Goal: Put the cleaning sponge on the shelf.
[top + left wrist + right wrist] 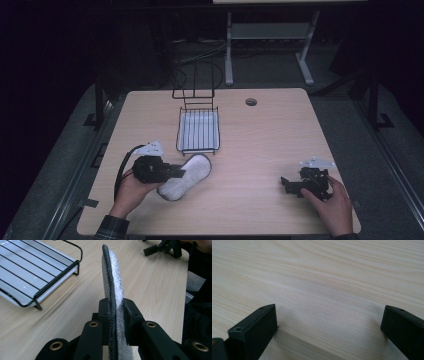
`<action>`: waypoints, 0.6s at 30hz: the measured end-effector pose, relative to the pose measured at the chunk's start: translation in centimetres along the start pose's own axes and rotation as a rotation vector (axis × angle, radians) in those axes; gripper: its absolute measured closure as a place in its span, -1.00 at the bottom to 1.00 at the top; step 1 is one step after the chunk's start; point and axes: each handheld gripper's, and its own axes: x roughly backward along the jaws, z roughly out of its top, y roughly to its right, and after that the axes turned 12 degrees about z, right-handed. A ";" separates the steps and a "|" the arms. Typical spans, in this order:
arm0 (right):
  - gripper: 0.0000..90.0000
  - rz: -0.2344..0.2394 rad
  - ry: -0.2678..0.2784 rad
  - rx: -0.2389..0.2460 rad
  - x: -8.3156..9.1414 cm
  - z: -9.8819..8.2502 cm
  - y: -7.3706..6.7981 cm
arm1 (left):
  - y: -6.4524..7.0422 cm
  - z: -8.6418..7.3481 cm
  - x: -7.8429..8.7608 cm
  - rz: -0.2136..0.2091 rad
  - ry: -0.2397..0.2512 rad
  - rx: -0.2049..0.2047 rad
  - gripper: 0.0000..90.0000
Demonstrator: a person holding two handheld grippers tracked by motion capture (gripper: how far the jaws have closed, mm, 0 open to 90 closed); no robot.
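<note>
The left claw [117,315] grips a grey insole [113,285] on edge just above the tabletop [260,150] near the wire rack [198,131], likely its destination, while the right claw [329,325] rests released.

Bare table [260,150] between the claws; only the wire rack [198,131] stands ahead

Fuzzy grey cloth insole [117,277] with dark stitched edge, black wire rack [198,131], matt pale wood-grain table [270,150]
</note>
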 end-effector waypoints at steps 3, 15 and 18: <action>-1.00 0.000 0.000 0.000 0.0 0.0 0.0 | -0.3 0.0 0.3 0.011 0.004 0.006 0.73; -1.00 0.000 0.000 0.000 0.0 0.0 0.0 | -2.5 -0.1 1.9 0.080 0.043 0.073 0.73; -1.00 0.000 0.000 -0.001 0.0 0.0 0.0 | -3.1 -0.1 2.1 0.085 0.058 0.094 0.73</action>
